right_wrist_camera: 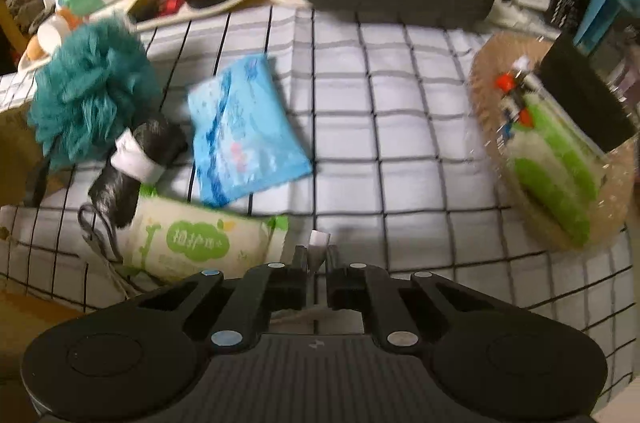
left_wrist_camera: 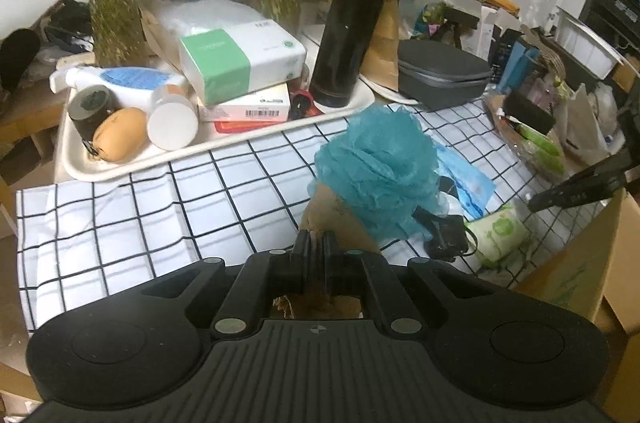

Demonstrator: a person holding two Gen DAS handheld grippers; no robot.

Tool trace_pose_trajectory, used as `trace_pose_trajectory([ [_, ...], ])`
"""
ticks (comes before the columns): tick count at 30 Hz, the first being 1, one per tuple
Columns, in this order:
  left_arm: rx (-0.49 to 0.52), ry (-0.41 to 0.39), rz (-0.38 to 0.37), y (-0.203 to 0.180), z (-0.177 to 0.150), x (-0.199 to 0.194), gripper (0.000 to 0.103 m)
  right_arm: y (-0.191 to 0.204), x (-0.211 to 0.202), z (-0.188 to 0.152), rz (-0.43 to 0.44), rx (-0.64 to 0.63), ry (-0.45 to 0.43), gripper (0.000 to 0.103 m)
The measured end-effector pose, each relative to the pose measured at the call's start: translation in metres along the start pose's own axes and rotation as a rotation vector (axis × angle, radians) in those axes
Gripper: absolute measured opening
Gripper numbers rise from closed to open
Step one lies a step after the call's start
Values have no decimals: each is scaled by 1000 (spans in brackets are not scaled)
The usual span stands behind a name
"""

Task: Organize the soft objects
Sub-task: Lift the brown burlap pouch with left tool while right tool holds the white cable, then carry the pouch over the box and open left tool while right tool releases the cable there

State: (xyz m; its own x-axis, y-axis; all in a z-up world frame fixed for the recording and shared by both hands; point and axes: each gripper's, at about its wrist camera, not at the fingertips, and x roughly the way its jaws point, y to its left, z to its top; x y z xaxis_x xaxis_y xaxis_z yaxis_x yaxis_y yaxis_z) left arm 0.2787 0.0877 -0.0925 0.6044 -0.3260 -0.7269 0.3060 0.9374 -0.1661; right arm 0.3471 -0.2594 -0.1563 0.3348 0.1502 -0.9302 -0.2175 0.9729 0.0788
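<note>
On the desk, under a white cloth (left_wrist_camera: 160, 207) ruled with black grid lines, the soft things lie gathered toward one side: a teal mesh bath pouf (left_wrist_camera: 380, 163), a light blue soft pack (right_wrist_camera: 244, 127) lying flat just beside it, a dark rolled bundle with a white band (right_wrist_camera: 136, 155) between the two, and a green-and-white wipes pack (right_wrist_camera: 200, 243) touching the bundle's lower end. The left claw (left_wrist_camera: 316, 243) has its jaws nearly together, pinched on the edge of a brown paper piece (left_wrist_camera: 336, 219) that rises in front of the pouf. The right claw (right_wrist_camera: 318, 255) is likewise drawn almost closed, gripping a small white tab (right_wrist_camera: 320, 239) just past the right end of the wipes pack; whether that tab belongs to the pack cannot be told. At the cloth's right edge a round woven basket (right_wrist_camera: 492, 63) holds a green-striped pack (right_wrist_camera: 560, 175) and a black block (right_wrist_camera: 584, 95). Behind the cloth stand a cream tray (left_wrist_camera: 224, 147) with a black flask (left_wrist_camera: 352, 23) and a green-banded tissue box (left_wrist_camera: 240, 63), and beside the tray lies a grey zip case (left_wrist_camera: 444, 75).
</note>
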Motion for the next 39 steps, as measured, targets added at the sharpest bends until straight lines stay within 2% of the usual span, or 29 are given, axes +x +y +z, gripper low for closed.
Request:
trace_pose_trajectory([
  [8,-4,-62,24,-6,-3,-19,7,-8,-40,2,-8,-3,-158,9],
  [9,-5,-70,27,-7,-3,-21,7,-9,-45,2,1,-1,-176,3],
  [16,-22,-108,45,-7,-3,-31,7,-12,-67,2,-5,0,-268,2],
  [20,-24,-107,49,-8,-5,-31,7,-15,-61,2,6,23,-242,3],
  [22,-27,-103,53,-7,-6,-30,7,-22,-45,5,50,77,-169,4],
  [24,-30,-102,56,-5,-6,-29,7,-32,-28,6,86,159,-101,9],
  [26,-34,-110,56,-4,-5,-30,7,-38,-15,6,124,210,-49,22],
  [28,-33,-119,54,-4,-4,-31,7,-43,-5,5,160,264,-14,26],
  [31,-32,-126,59,-4,-4,-32,7,-45,6,6,186,315,10,27],
  [34,-35,-136,62,-3,-4,-33,7,-48,18,8,180,352,18,26],
  [35,-38,-140,64,-2,-4,-33,7,-48,22,7,187,360,26,17],
  [36,-43,-145,66,-1,-4,-33,7,-49,24,6,192,368,30,15],
  [37,-47,-151,66,-1,-4,-34,7,-49,27,5,189,372,36,7],
  [39,-51,-160,69,0,-2,-35,7,-47,24,5,164,353,21,6],
])
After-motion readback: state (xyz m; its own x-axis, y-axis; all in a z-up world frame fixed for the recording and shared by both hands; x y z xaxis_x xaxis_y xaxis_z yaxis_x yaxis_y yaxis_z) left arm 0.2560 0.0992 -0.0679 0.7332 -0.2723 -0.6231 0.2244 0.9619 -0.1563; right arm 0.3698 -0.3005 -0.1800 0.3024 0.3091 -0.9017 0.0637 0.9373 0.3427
